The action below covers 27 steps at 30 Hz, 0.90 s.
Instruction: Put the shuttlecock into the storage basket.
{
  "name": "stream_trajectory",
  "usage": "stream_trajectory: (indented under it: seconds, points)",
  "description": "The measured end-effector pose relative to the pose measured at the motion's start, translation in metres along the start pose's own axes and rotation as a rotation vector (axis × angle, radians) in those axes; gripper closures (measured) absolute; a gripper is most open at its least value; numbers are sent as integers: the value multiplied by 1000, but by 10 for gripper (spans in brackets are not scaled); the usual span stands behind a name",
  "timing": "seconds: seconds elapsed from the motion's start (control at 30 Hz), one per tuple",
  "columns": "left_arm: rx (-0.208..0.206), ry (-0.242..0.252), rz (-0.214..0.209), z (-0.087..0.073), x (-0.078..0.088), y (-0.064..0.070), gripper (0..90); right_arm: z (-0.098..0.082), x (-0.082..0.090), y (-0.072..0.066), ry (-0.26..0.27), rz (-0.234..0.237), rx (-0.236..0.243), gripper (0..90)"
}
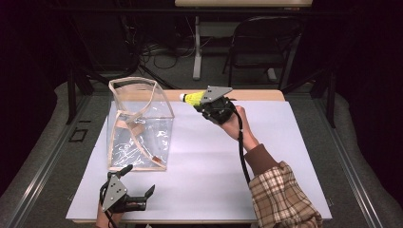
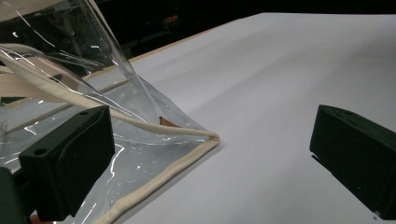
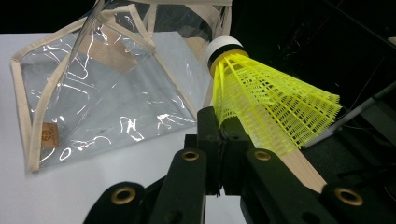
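The shuttlecock [image 1: 192,98] is clamped by its skirt in the right gripper [image 1: 209,105], raised near the desk's far edge, cork tip pointing left toward the clear bag [image 1: 139,124]. The bag stands open-topped at the desk's left side, just left of the shuttlecock. The left gripper [image 1: 140,183], jaws wide and empty, waits by the bag's near corner.

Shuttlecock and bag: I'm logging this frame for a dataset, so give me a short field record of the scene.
surface: white table sheet
bag: clear plastic tote with beige trim, upright, open top, at table's left
shuttlecock: yellow shuttlecock, white cork pointing toward the bag
right gripper: right gripper, shut on the shuttlecock's skirt, raised near the far edge
left gripper: left gripper, open, beside the bag's near corner
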<state>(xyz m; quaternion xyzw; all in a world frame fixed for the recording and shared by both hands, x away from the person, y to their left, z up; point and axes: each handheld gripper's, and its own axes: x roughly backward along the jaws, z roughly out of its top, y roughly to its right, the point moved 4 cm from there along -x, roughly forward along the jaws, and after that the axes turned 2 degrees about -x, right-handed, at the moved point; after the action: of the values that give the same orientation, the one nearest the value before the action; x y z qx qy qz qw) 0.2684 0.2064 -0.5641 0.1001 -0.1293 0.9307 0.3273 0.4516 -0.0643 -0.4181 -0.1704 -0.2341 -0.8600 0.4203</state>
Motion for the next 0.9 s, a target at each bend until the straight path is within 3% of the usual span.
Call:
stream_trajectory:
  seconds: [0.9]
  points:
    - [-2,-4,0,0,-1,0,0,21,-8,0,23,12,6,894]
